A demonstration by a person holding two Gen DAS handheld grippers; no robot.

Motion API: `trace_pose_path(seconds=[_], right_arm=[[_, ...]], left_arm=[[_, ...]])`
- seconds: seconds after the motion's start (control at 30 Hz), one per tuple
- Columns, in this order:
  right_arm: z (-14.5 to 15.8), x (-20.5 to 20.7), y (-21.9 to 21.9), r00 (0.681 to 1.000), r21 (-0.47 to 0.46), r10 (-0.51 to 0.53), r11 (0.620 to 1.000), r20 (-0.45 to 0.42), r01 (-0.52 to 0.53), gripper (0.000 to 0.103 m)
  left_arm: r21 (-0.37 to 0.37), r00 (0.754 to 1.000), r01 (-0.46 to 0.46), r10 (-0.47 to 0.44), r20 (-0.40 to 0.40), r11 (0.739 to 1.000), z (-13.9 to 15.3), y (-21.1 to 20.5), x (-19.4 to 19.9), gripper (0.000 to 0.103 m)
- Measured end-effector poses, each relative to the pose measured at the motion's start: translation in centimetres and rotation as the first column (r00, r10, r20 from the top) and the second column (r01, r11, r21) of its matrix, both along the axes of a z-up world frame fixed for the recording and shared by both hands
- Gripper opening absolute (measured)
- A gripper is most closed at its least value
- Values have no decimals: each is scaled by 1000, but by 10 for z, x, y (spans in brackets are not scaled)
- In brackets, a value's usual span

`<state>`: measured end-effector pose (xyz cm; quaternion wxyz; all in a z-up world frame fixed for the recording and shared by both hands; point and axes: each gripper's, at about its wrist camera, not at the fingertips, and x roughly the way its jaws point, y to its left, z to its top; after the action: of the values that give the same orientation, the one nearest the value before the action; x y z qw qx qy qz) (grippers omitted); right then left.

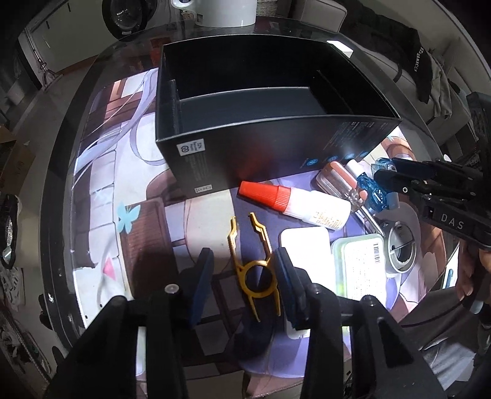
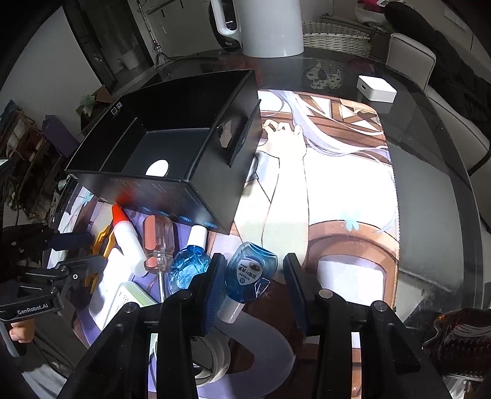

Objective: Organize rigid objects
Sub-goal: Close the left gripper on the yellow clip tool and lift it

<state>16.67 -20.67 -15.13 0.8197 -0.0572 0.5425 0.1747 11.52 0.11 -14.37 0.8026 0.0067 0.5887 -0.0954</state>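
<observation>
An open black box (image 1: pixel 260 129) stands on the printed mat; it also shows in the right wrist view (image 2: pixel 172 159). My left gripper (image 1: pixel 242 276) is open, its pads on either side of a gold keycap puller (image 1: pixel 254 261) lying on the mat. My right gripper (image 2: pixel 251 285) is open around a blue eye-drop bottle (image 2: pixel 250 273) lying on the mat. A second blue bottle (image 2: pixel 187 267), a screwdriver (image 2: pixel 158 239) and a glue bottle with a red cap (image 2: pixel 129 239) lie in front of the box.
A white flat case (image 1: pixel 307 245), a green-rimmed labelled box (image 1: pixel 362 264) and a metal ring part (image 1: pixel 399 248) lie right of the puller. A white kettle (image 2: pixel 270 27) and a small white cube (image 2: pixel 376 89) stand at the back. A brown comb (image 2: pixel 460 337) lies at right.
</observation>
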Motion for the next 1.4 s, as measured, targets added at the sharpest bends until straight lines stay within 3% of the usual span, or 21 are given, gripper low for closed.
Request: trace_pose_path(seconds=[0.27,0.43,0.63,0.73,0.8,0.83,0.97,1.03,1.4], right_arm=[[1,-1,-2,1000,3,-8,1000,-11,8,41],[12,-6,-12,999,54,-35,998,-10,35,41],[10,-7,-12,998,97,-36,994,-60,42,41],[2,-5,-10,997,78,-33,996,-70,39,41],[3,-5,-5,999,48,-22,999,-44,24,41],[2,-5,-2,999,30,-11,999,-30,12,41],[2,-12,11,999,-51,47,998,14,-47,40],[2,-16,12,998,-74,64,995,25,-62,32],[8,-18,5,999,-9,42,999,26,-41,30]], left_arm=[[18,999,-48,48,5,999,1,14,-2,39],[-61,999,-43,44,8,997,9,22,-11,50],[-36,999,-31,29,-34,999,-5,12,-8,50],[3,1000,-18,19,-25,1000,-8,4,-11,48],[38,1000,-13,13,-13,999,-8,1,-11,28],[47,1000,-7,7,-9,999,-8,0,-11,25],[39,1000,-5,5,-15,999,-9,-2,-9,24],[45,1000,-1,1,-8,999,-8,-3,-10,24],[19,995,-23,21,99,1000,22,4,-28,24]])
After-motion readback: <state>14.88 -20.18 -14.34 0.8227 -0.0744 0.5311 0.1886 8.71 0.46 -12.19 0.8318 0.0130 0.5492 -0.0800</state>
